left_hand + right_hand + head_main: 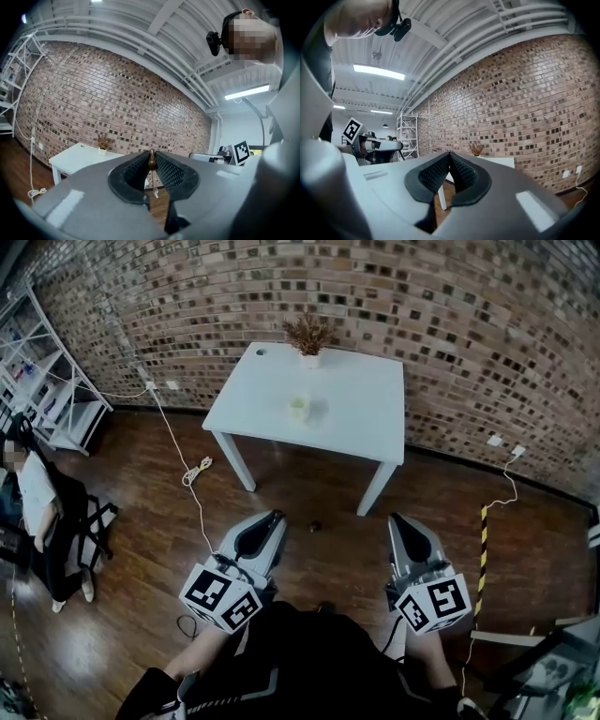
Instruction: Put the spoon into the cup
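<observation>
One spoon point(152, 162) hangs clamped between the left gripper point(152, 153) tips.

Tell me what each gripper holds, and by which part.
The left gripper pinches the spoon by its brown knobbed end at the jaw tips; its thin shaft hangs below. The right gripper is shut and holds nothing.

A white table point(347, 418) stands in the upper centre of the head view, on a dark wooden floor point(141, 521). A pale cup point(298, 408) sits near its middle, and a small potted plant point(308, 338) at its far edge.
</observation>
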Demonstrator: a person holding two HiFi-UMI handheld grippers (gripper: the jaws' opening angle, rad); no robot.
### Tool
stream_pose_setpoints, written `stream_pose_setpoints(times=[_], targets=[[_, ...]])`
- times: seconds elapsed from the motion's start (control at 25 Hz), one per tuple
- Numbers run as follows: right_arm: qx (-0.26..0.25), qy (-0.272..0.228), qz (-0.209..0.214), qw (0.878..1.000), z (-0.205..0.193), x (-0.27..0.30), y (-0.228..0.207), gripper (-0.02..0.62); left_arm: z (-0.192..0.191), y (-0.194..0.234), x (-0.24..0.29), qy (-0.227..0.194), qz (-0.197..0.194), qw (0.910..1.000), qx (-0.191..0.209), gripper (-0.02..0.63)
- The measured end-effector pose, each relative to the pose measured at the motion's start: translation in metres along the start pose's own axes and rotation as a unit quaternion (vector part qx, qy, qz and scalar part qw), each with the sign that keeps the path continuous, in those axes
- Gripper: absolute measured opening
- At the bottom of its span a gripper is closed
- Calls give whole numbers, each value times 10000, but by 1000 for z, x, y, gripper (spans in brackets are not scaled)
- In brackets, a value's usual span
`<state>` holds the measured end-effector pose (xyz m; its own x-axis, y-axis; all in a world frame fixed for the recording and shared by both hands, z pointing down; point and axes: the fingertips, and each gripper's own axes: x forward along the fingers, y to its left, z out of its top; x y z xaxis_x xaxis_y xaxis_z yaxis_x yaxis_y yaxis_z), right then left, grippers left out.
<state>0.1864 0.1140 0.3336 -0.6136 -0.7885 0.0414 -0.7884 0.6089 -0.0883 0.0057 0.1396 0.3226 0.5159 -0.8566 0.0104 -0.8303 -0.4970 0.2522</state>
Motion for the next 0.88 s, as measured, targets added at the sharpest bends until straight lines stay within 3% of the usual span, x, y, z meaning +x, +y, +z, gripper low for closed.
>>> stream_pose_setpoints(times=[0.28,0.88], targets=[[55,164,229,9996,-11,50,-12,6,7,44,32,50,214,9998,10,35],[48,227,-315,9992,0,216,-16,6,40,207,101,49,-248,9995,-198,35]])
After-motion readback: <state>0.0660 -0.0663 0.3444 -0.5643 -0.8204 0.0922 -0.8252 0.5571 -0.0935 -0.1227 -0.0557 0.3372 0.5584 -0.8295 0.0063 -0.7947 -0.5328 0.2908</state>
